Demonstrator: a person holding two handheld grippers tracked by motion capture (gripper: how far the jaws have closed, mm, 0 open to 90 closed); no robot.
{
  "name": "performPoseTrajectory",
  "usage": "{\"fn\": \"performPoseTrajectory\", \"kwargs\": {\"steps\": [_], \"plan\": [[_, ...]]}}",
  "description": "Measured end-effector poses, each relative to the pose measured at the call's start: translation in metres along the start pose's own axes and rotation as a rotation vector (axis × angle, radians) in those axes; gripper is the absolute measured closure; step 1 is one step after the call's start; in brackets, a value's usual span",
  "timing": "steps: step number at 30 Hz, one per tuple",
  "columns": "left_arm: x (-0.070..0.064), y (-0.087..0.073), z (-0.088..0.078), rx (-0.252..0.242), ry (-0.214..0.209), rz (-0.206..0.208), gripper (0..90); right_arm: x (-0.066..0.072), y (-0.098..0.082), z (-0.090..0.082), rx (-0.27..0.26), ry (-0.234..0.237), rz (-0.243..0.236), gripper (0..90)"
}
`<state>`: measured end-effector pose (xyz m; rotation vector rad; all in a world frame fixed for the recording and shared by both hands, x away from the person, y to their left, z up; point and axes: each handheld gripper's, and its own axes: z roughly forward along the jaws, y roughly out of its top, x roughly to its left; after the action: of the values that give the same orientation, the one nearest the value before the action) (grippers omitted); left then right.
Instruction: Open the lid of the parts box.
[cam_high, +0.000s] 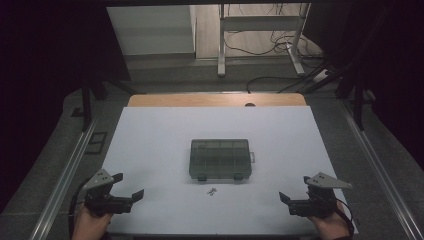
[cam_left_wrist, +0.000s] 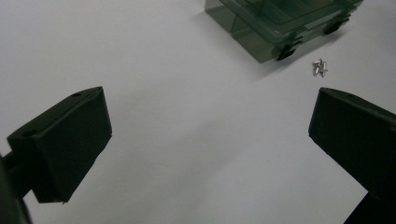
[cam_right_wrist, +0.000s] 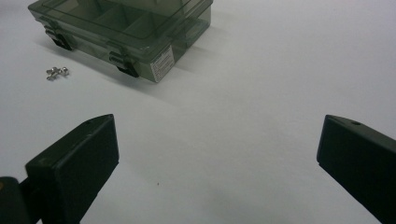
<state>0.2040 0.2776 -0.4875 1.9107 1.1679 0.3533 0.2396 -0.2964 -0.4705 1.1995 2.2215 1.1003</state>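
So we've got both grippers parked at the near edge of the white table (cam_high: 150, 150): left gripper (cam_high: 125, 189) down at about 7 o'clock, right gripper (cam_high: 290, 196) at about 5 o'clock. Jaws on both are spread wide apart with nothing between them, just bare tabletop.

Going farther out, the first thing we hit is a little cluster of small silver screws (cam_high: 212, 191), near 6 o'clock from the table's centre. They're too small and bunched for us to count. Nothing stands between either gripper and them.

Just past the screws sits one smoky clear compartment box (cam_high: 219, 159), right in the middle of the table, lid closed, two dark latches (cam_right_wrist: 123, 63) on its near side facing us. The screws lie just beside that front edge, not touching it.
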Motion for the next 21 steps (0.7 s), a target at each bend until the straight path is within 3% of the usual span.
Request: {"fn": "performPoseTrajectory", "kwargs": {"steps": [7,21], "plan": [[-0.0001,0.0001,0.0015,0.0,0.012,0.028,1.5,-0.0006,-0.0006,0.0024,0.019,-0.001,-0.002,0.0],[-0.0005,-0.0002,0.0022,-0.015,-0.011,0.055,2.8,0.0005,0.0002,0.0051,0.025,0.002,-0.021,0.0]]}}
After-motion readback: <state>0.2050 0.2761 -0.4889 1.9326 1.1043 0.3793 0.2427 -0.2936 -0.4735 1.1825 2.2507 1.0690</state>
